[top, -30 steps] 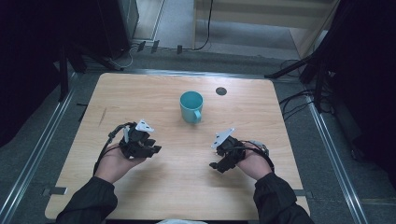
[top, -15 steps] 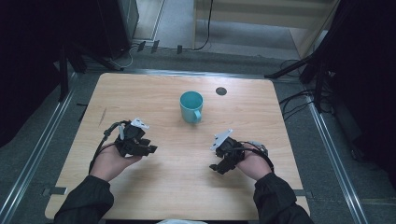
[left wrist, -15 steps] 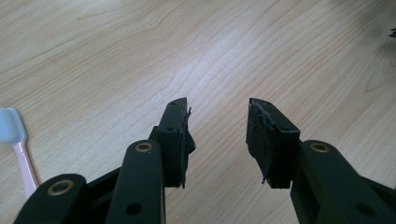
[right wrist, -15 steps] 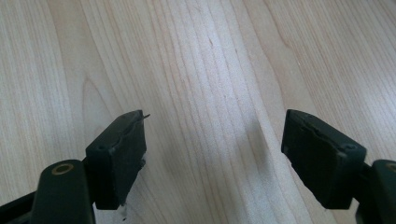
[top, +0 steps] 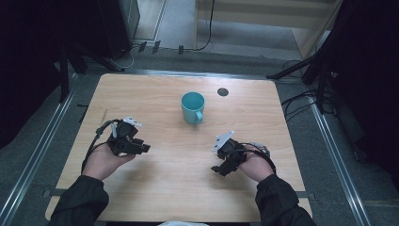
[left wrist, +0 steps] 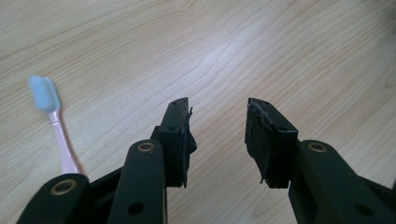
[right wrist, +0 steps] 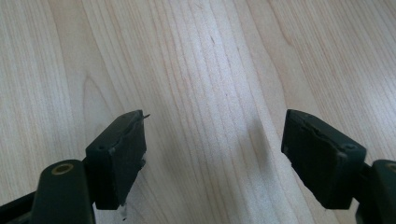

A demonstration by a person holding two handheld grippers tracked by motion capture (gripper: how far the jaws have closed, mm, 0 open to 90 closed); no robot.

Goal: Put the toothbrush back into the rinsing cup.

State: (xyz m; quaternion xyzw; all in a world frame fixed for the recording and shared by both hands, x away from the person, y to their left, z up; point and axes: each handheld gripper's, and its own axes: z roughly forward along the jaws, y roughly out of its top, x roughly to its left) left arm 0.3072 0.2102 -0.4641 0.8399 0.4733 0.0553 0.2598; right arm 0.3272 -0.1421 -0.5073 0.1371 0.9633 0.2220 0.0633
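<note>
— Pink-handled, pale blue at the bristles: a toothbrush (left wrist: 52, 122) lies flat on the wooden table (top: 155, 188), left of the left gripper (left wrist: 218, 119) in its own view.
— Its jaws?
— Partly apart, just closed a little, holding nothing. From above, a teal mug (top: 193, 108) stands upright mid-table, a dark disc (top: 222, 92) beyond it.
— The right gripper (right wrist: 215, 133)?
— Jaws wide over bare wood, unobstructed.

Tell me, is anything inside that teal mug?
The mug stands upright on the table, and the high view looks down into it: a teal inside with nothing visible. The near wall hides part of the bottom, so something small could lie there.
</note>
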